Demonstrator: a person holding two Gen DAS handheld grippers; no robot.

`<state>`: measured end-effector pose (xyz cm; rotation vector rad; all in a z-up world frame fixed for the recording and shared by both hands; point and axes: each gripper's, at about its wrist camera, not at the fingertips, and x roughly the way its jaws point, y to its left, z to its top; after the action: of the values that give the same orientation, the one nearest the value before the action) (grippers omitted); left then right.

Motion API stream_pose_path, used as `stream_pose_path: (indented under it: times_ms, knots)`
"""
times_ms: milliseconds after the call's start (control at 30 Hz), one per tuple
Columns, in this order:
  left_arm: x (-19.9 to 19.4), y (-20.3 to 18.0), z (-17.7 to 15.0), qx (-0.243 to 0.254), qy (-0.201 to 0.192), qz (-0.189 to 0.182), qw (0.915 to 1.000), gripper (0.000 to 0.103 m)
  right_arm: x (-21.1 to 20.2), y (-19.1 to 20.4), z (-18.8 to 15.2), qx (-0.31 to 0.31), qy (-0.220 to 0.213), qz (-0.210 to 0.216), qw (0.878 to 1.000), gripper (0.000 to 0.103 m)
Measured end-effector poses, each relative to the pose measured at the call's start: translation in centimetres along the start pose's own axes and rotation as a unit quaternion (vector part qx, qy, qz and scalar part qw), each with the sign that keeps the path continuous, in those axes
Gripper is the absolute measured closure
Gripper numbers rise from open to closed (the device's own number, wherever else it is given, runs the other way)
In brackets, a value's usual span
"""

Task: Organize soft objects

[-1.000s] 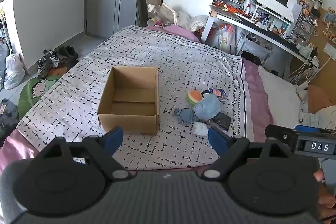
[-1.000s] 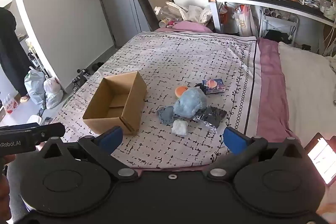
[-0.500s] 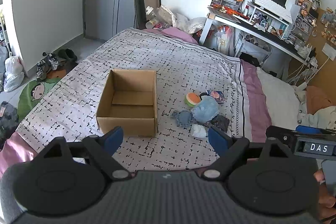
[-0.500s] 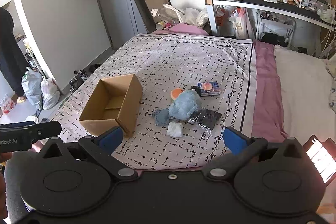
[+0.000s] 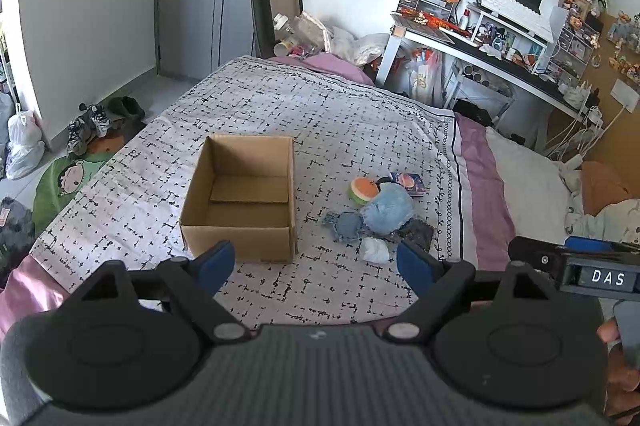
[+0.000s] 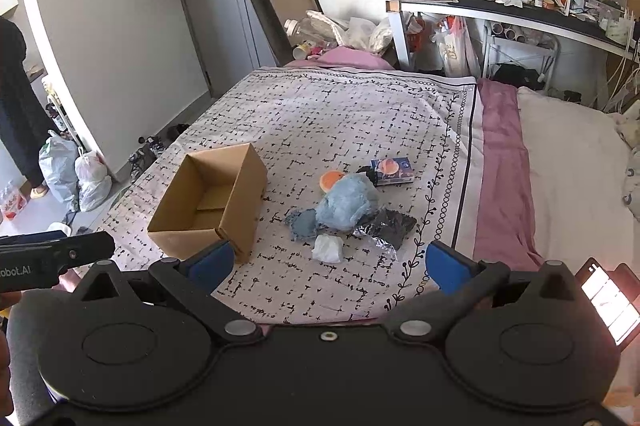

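Note:
An open, empty cardboard box (image 5: 244, 202) (image 6: 208, 206) stands on the patterned bedspread (image 5: 320, 122). To its right lies a small pile: a fluffy light-blue plush (image 5: 387, 208) (image 6: 348, 204), a round orange-and-green plush (image 5: 363, 189) (image 6: 331, 180), a grey-blue cloth piece (image 5: 346, 226) (image 6: 302, 224), a white crumpled wad (image 5: 375, 250) (image 6: 328, 249), a dark shiny wrapper (image 5: 418, 232) (image 6: 390, 230) and a small printed packet (image 5: 410, 182) (image 6: 391, 170). My left gripper (image 5: 314, 262) hangs open in front of the box's near side. My right gripper (image 6: 330, 264) is open too, short of the pile. Neither holds anything.
A desk (image 5: 500, 62) crowded with a monitor, keyboard and small drawers stands at the far right. A pink sheet and pale pillow (image 6: 568, 162) lie right of the bedspread. Shoes and bags (image 5: 24, 142) sit on the floor to the left. A lit phone screen (image 6: 608, 300) shows at lower right.
Both views have shifted slightly back and up, so the box and the pile sit a little farther from the fingers. Both grippers stay open; nothing on the bed has moved.

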<state>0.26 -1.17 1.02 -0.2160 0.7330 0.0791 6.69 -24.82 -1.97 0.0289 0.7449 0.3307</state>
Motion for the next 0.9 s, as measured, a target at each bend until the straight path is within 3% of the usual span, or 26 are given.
stream_pose_path:
  times_ms: [900]
  knots:
    - [0.01, -0.57, 0.22, 0.006, 0.000, 0.001, 1.0000, 0.016, 0.04, -0.34, -0.11, 0.004, -0.001, 0.002, 1.000, 0.000]
